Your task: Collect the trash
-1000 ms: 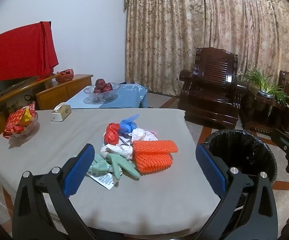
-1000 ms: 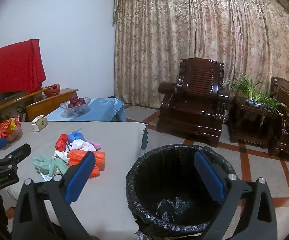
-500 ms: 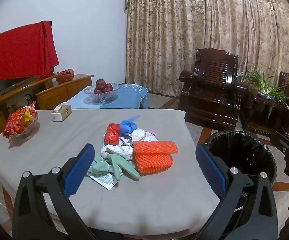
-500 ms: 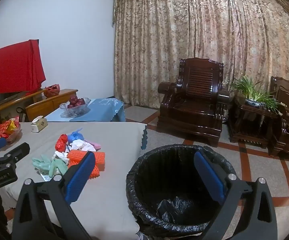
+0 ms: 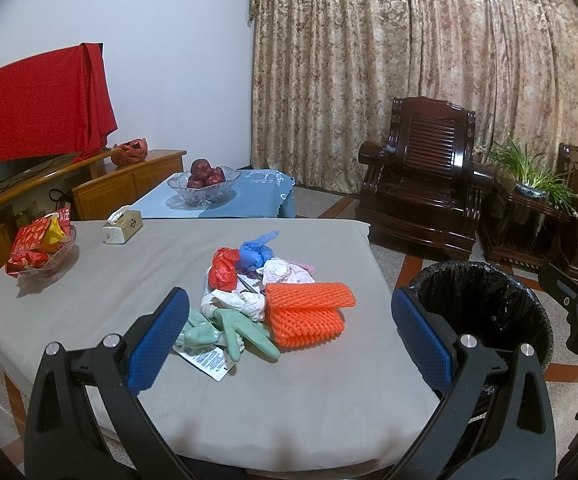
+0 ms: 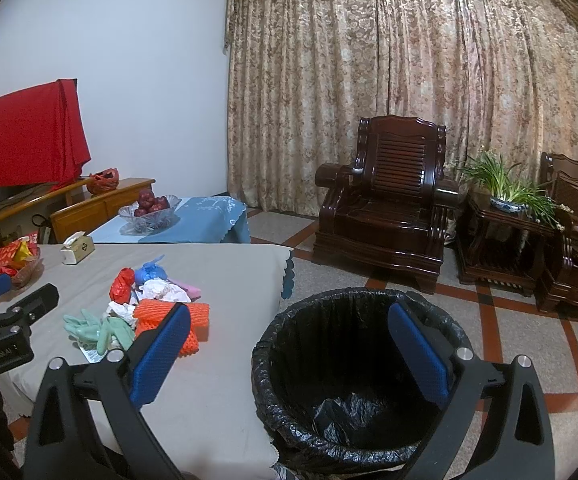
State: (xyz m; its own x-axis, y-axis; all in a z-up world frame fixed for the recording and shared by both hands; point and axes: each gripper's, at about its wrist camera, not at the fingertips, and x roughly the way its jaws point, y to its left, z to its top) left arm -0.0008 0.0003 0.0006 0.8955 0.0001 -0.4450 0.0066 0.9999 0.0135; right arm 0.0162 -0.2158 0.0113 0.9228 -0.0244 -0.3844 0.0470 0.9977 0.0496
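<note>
A heap of trash lies on the grey-covered table (image 5: 89, 288): orange foam netting (image 5: 307, 308), green gloves (image 5: 233, 330), crumpled white paper (image 5: 245, 302), a red bag (image 5: 223, 269), a blue bag (image 5: 255, 254) and a printed wrapper (image 5: 207, 360). My left gripper (image 5: 289, 340) hovers open in front of the heap, nothing between its fingers. A bin with a black liner (image 6: 353, 376) stands on the floor right of the table. My right gripper (image 6: 289, 356) is open above the bin's rim. In the right wrist view the same netting (image 6: 169, 316) and gloves (image 6: 97, 328) show at left.
A tissue box (image 5: 122, 226) and a dish of red snack packets (image 5: 43, 246) sit on the table's far left. Behind is a low table with a glass fruit bowl (image 5: 205, 184). A dark wooden armchair (image 5: 425, 176) and a plant stand (image 6: 505, 208) fill the right.
Both grippers stay open. The views have shifted only slightly; the bin and trash heap sit almost where they were.
</note>
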